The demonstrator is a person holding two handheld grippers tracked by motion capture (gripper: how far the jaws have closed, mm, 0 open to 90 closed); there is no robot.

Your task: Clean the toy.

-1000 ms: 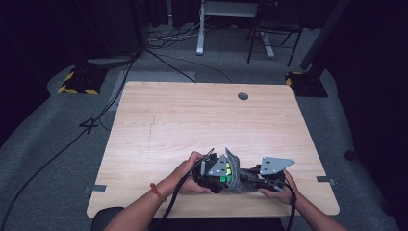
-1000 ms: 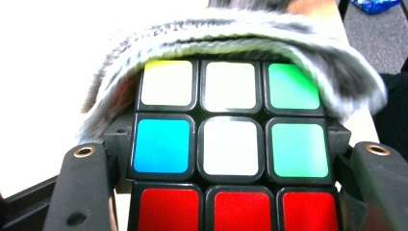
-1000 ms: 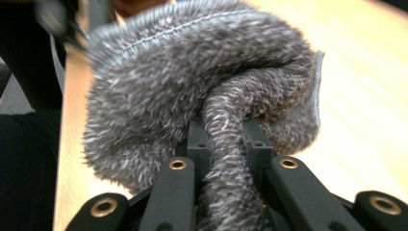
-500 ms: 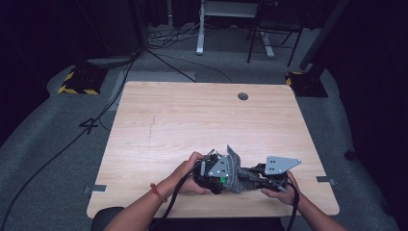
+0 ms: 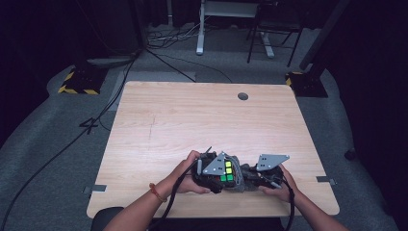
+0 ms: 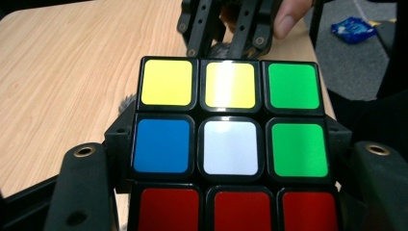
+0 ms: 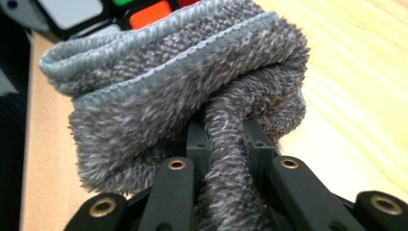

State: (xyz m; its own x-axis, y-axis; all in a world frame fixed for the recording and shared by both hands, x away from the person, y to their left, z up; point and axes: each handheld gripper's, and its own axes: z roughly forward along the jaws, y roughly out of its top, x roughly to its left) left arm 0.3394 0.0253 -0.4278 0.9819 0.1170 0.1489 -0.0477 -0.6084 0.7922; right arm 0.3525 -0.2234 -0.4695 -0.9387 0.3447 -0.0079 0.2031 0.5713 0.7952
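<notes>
Left gripper (image 5: 230, 174): clamped on the Rubik's cube (image 6: 230, 144), one black jaw hugging each side, down by the near edge of the table (image 5: 192, 120).
Cube face: red row nearest the camera, blue-white-green in the middle, yellow-yellow-green at the far row.
Right gripper (image 7: 226, 139): pinched tight on a grey fuzzy cloth (image 7: 192, 82), a twist of it squeezed between the jaws.
Cloth position: bunched up and pressed against the cube, right between the two grippers at the near edge.
Step in hand: looked like wiping the cube, the left holding it steady while the right brought the cloth onto it.
Next move: a rub across the cube's side with the cloth kept firmly nipped, and the left grip kept firm so the cube couldn't twist out.
Farther off: bare tabletop, then a cable hole (image 5: 243, 96) near the far edge.
</notes>
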